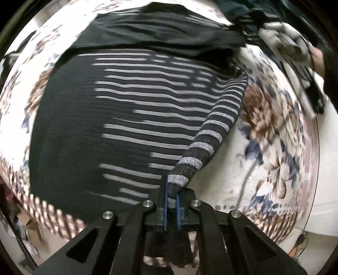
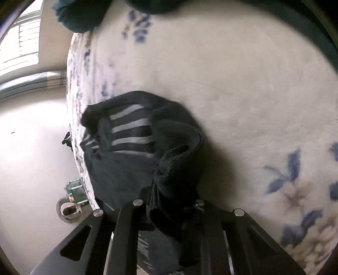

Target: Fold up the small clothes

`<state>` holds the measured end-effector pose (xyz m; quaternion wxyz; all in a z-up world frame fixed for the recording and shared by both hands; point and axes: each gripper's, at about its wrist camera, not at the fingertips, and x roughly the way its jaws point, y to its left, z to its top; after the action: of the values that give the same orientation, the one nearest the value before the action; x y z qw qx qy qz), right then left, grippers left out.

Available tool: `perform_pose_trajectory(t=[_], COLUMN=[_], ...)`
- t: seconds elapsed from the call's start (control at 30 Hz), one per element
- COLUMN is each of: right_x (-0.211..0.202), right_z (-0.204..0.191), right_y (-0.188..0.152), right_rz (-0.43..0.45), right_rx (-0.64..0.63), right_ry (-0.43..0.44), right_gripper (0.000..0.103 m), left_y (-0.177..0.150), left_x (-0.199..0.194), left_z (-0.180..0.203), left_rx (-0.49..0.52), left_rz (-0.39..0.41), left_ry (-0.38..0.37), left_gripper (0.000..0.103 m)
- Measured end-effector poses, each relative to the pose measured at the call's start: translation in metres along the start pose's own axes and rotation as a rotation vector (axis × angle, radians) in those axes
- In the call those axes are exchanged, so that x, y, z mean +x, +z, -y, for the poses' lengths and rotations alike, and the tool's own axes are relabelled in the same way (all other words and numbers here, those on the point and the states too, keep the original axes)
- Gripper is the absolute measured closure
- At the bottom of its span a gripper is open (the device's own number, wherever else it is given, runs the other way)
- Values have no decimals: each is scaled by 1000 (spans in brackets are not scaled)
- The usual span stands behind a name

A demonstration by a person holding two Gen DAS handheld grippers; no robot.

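We see the left gripper (image 1: 172, 206) pointing down, its blue-padded jaws pinched tight on a corner of the black knit garment with grey stripes (image 1: 118, 118). That corner rises as a taut striped strip from the garment's right edge up into the jaws. The rest of the garment lies spread on the white floral-print bedspread (image 1: 272, 148), a plain black fold across its far end.

In the left wrist view we also see the other gripper at upper right, blurred, with a hand (image 1: 316, 61) behind it.

The right gripper (image 2: 175, 211) is angled down over the bedspread edge, jaws nearly closed with a thick black hem bunched between them; the pads are hidden by cloth. A dark teal fabric heap (image 2: 84, 14) sits at the far edge. Pale floor (image 2: 31, 148) shows left.
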<state>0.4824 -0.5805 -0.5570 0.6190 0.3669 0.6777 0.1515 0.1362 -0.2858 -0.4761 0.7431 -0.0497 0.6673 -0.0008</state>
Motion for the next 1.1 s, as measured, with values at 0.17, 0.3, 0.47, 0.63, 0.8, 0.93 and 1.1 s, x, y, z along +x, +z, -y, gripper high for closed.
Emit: perform_pose_trajectory(t=[0.17, 0.3, 0.47, 0.63, 0.8, 0.93, 1.1], right_x=[-22, -29, -4, 72, 190, 271, 340], right_z=[-54, -123, -212, -308, -383, -416, -424], right_y=[-16, -32, -46, -57, -64, -71, -73], right_rz=[26, 25, 5, -17, -50, -68, -145], right_rx=[-77, -123, -181, -232, -264, -306, -297], right_ry=[-55, -161, -268, -347, -444, -558, -589], right_gripper=[88, 88, 88, 88, 89, 89, 66], left_y=[-7, -9, -19, -30, -37, -43, -53], left_x=[-29, -48, -56, -38, -12, 10, 44], left_z=[-42, -84, -155, -231, -288, -334, -373], left_rx=[-64, -150, -258, -359, -412, -475, -564], left_rz=[47, 76, 89, 77, 55, 44, -67], left_ry=[-10, -37, -51, -86, -104, -140, -354], left_gripper=[99, 99, 99, 99, 99, 99, 92])
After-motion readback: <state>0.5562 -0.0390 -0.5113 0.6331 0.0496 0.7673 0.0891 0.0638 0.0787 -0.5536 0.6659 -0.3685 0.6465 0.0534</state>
